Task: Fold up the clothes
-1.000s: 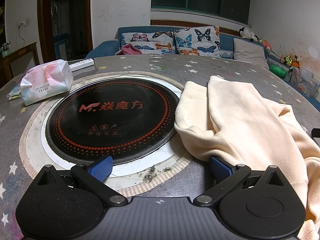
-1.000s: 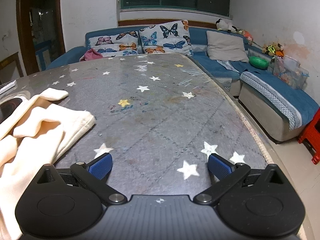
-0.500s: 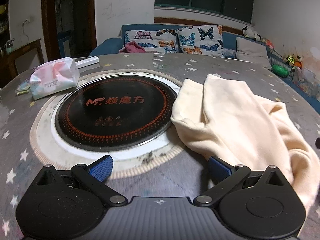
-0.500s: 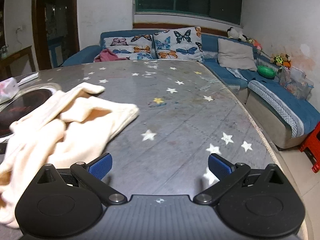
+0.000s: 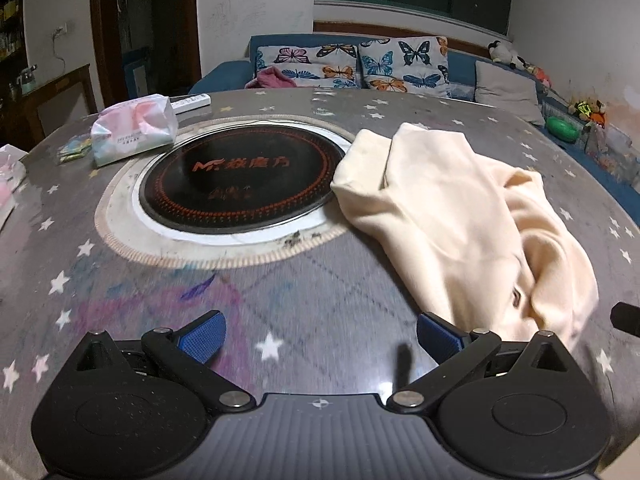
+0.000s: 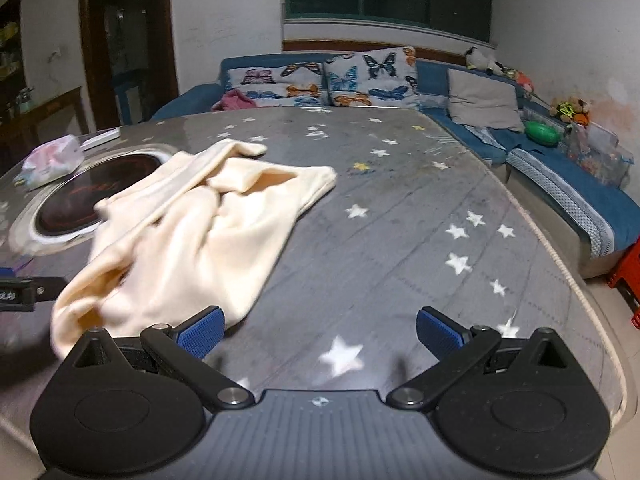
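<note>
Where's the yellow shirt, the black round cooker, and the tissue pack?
yellow shirt (image 5: pixel 452 216), left wrist view, middle of the cloth
black round cooker (image 5: pixel 236 184), left wrist view, glass centre
tissue pack (image 5: pixel 134 130), left wrist view, front face

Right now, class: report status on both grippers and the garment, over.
Left gripper open, empty. Right gripper open, empty. Cream garment crumpled on table, unfolded, one edge over the cooktop rim. Nothing else on it.

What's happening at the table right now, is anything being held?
Nothing is held. A person has a hand-held gripper in each hand; the left hand-held gripper and right hand-held gripper are both open above the star-patterned table. The cream garment lies crumpled and unfolded beside the round cooktop, its upper edge overlapping the rim.
</note>
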Demonstrator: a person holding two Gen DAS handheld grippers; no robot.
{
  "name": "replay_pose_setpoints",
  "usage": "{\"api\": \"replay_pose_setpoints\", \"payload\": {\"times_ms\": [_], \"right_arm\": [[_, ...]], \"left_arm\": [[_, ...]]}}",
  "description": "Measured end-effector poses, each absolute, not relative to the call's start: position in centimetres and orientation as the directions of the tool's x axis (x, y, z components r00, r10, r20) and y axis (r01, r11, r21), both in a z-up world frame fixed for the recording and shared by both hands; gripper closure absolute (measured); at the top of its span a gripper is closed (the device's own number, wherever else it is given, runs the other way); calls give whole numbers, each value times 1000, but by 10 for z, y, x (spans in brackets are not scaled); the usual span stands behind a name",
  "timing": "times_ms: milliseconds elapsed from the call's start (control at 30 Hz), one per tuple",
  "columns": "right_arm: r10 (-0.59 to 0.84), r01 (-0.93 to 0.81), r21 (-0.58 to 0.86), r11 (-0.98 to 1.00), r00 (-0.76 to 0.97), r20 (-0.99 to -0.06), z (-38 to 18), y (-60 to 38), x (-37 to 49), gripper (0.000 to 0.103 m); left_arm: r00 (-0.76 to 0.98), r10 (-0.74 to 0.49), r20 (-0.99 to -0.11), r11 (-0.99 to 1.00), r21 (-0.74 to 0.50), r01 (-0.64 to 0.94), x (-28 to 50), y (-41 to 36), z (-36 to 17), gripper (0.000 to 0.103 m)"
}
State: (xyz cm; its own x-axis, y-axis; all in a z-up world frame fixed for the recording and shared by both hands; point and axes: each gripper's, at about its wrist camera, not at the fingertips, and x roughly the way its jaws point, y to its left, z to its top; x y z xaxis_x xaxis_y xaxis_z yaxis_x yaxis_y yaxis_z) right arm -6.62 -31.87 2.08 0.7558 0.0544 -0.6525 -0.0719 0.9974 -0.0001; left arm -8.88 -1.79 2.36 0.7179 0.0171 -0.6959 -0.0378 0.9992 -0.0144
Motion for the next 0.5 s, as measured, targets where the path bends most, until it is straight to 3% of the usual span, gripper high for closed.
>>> {"api": "replay_pose_setpoints", "payload": {"times_ms": [500], "right_arm": [[116, -140, 14, 990, 752, -649, 20, -307, -102, 0]], "left_arm": [[721, -9, -693, 1000, 12, 23, -124, -33, 30, 0]]}}
